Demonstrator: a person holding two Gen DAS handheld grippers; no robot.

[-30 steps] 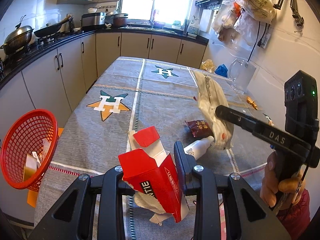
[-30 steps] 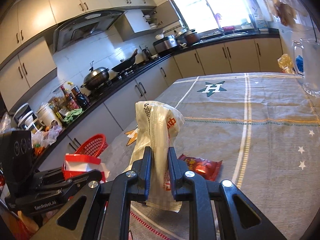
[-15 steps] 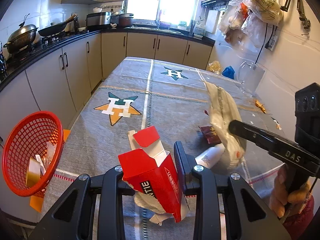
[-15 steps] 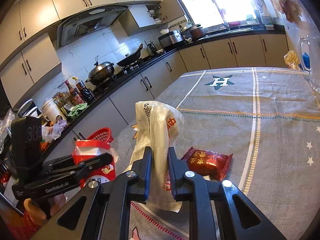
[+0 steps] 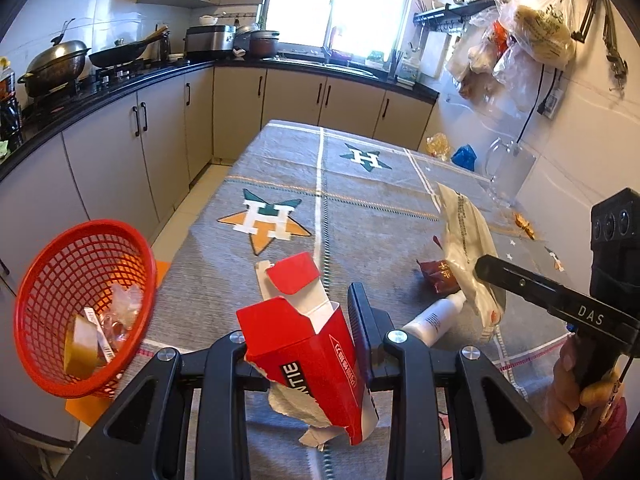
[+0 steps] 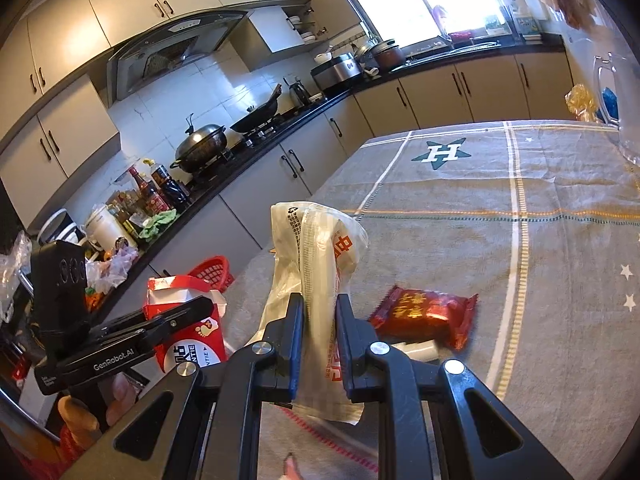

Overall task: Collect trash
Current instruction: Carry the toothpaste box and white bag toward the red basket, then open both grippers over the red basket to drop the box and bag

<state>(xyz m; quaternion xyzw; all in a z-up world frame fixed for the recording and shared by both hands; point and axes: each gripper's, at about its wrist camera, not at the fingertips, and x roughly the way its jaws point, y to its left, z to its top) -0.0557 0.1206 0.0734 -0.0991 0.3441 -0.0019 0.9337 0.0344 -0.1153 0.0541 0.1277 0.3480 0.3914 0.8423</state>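
Red torn cardboard carton (image 5: 308, 364) with its top flap open, clamped upright between the black fingers of the left gripper (image 5: 304, 320), held above the near edge of a grey star-patterned tablecloth (image 5: 360, 208) in the left wrist view. Just left of that edge, lower down, a red plastic mesh basket (image 5: 80, 304) tilted toward the camera with a yellowish block and crumpled clear wrappers inside. On the cloth to the right, a small white plastic bottle (image 5: 434, 318) lying on its side, close to a dark red snack packet (image 5: 440, 276). Above both, a long white plastic bag (image 5: 466, 248) pinched in the right gripper (image 5: 486, 268), its handle wrapped by a hand (image 5: 576, 392) at the frame's right edge. Farther back near the wall, a clear glass jug (image 5: 508, 172). From the right wrist view: right gripper (image 6: 318, 316) clenched on the white bag (image 6: 316, 264), bag standing tall between the two black fingers and hanging clear of the cloth. Beyond it on the table, the snack packet (image 6: 424, 314) lying flat with the bottle's end (image 6: 416, 350) touching its near side. At left, the left gripper (image 6: 192, 310) gripping the red carton (image 6: 188, 340), with the basket's rim (image 6: 212, 270) showing behind it.
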